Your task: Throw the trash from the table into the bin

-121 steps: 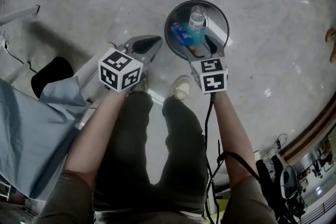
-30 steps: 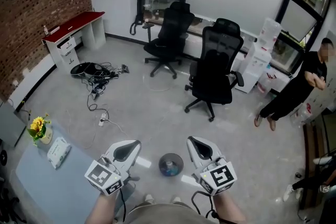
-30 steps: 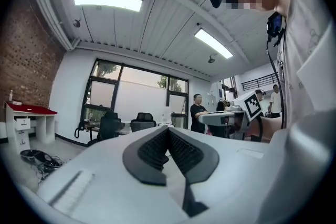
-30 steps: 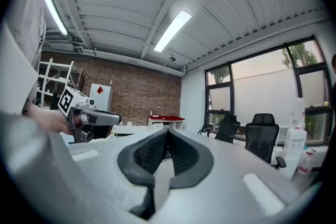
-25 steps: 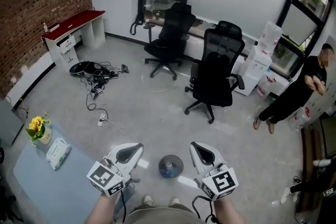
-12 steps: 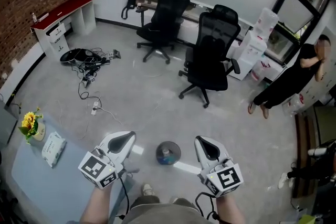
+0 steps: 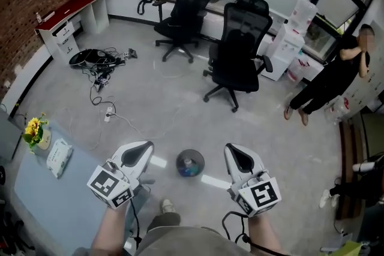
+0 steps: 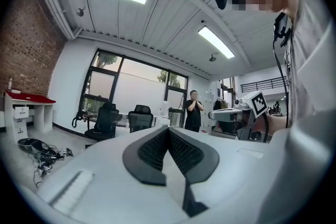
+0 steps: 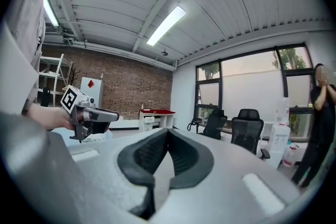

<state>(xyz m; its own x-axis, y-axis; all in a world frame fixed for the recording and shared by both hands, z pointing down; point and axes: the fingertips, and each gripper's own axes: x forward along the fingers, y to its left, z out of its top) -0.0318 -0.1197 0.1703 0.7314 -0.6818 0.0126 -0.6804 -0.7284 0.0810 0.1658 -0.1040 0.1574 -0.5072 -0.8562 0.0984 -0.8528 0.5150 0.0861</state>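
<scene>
The left gripper (image 7: 143,148) hung just left of the bin (image 7: 179,159), jaws pressed together on nothing; the right gripper (image 7: 233,150) hung just right of it, likewise closed, empty; trash (image 7: 189,166) lay inside the bin.

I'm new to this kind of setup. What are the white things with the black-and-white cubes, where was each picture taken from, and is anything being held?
There is no robot here. A person holds a two-jaw gripper in each hand, and the marker cubes are part of the grippers. The head view comes from a camera on the person's head. It shows the left gripper and the right gripper, with the round bin on the floor between them and something blue inside it. The table at lower left carries yellow flowers and a white pack. The other two pictures come from a camera on each gripper, looking along its jaws. Both pairs of jaws are closed with nothing between them, so nothing is held.
</scene>
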